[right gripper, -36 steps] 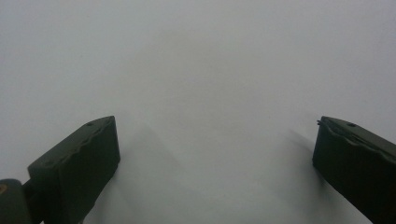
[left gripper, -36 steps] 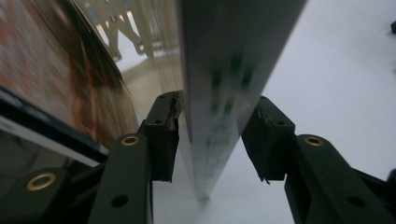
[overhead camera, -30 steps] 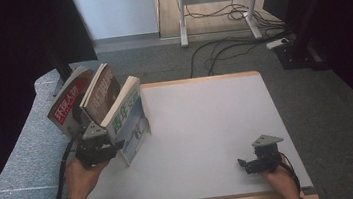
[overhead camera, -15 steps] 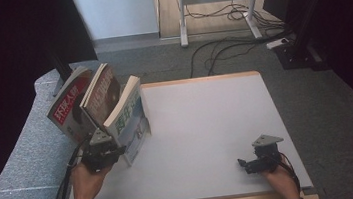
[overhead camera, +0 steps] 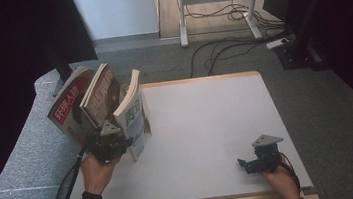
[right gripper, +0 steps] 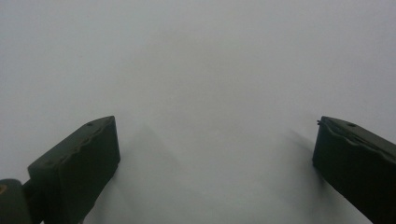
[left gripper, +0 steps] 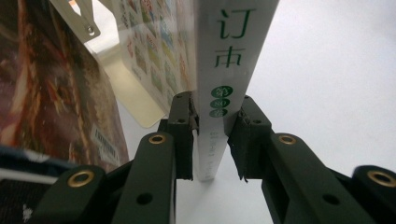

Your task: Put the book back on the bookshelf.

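Note:
Three volumes lean together at the table's left edge: a red-covered magazine (overhead camera: pixel 69 114), a brown one (overhead camera: pixel 104 93) and a white book with green print (overhead camera: pixel 135 115). My left gripper (overhead camera: pixel 114 146) sits at the white book's lower end. In the left gripper view its jaws have just been closing, and both pads (left gripper: pixel 183 121) now press the book's white spine (left gripper: pixel 225 65), so the left gripper (left gripper: pixel 217 119) is shut on it. The brown magazine (left gripper: pixel 51 93) stands close to its left. My right gripper (overhead camera: pixel 246 164) rests open near the table's front right, with only bare white tabletop between its fingers (right gripper: pixel 79 158).
The white table (overhead camera: pixel 207 121) has a wooden rim. Grey carpet lies left of it, and a desk frame and cables lie on the floor beyond the far edge. A metal bookend piece (left gripper: pixel 88 18) shows behind the books.
My left hand has shifted a little at the base of the white book, which now stands slightly more upright. The right hand has stayed where it was.

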A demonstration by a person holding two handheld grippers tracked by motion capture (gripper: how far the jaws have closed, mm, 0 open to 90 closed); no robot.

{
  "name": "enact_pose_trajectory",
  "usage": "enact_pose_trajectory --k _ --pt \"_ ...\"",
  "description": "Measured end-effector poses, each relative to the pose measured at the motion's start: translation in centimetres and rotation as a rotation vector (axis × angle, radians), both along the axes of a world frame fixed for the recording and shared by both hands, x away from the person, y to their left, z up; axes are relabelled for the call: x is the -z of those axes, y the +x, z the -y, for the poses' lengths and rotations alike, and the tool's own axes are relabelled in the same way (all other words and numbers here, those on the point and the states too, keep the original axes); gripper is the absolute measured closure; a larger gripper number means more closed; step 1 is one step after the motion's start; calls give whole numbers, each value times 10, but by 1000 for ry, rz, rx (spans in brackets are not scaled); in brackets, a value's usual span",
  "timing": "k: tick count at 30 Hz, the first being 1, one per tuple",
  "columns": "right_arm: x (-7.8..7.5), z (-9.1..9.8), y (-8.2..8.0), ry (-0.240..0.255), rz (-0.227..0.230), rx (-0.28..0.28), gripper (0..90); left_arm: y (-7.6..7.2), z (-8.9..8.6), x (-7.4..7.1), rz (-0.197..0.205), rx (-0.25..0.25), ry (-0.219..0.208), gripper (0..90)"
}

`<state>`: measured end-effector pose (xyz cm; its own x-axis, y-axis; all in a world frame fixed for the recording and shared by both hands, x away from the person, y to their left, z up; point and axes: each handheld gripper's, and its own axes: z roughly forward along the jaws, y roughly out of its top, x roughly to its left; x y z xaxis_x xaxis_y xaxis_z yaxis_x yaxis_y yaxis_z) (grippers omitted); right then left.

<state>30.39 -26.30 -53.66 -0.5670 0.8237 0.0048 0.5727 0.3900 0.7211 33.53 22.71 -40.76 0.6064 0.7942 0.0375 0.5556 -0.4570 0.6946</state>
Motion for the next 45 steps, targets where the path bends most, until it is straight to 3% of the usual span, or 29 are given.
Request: enact_pose_trajectory --k 7,12,14,17,22,27,34,37,40,44,45 --pt "0 0 0 1 1 1 1 10 2 1 19 -32 -16 722" --pt "0 0 0 1 1 1 1 20 8 -1 28 -51 10 722" --pt "0 0 0 0 0 1 1 26 10 0 33 -58 -1 722" --pt "0 0 0 1 0 1 1 30 12 0 17 -48 -14 719" --pt "0 0 0 1 0 1 2 26 15 2 44 -36 -4 700" --pt "0 0 0 2 -1 2 2 17 18 5 66 11 -16 569" --pt "0 0 0 1 -2 4 2 -8 11 21 35 100 -67 294" --pt "0 -1 0 1 -2 4 2 -16 6 36 7 121 -95 171" --pt "0 -1 0 1 -1 4 2 -23 3 56 -19 123 -104 118" --pt "0 -1 0 1 0 4 2 -29 3 83 -69 131 -83 21" --pt "0 -1 0 1 0 4 2 -31 4 89 -76 132 -58 0"
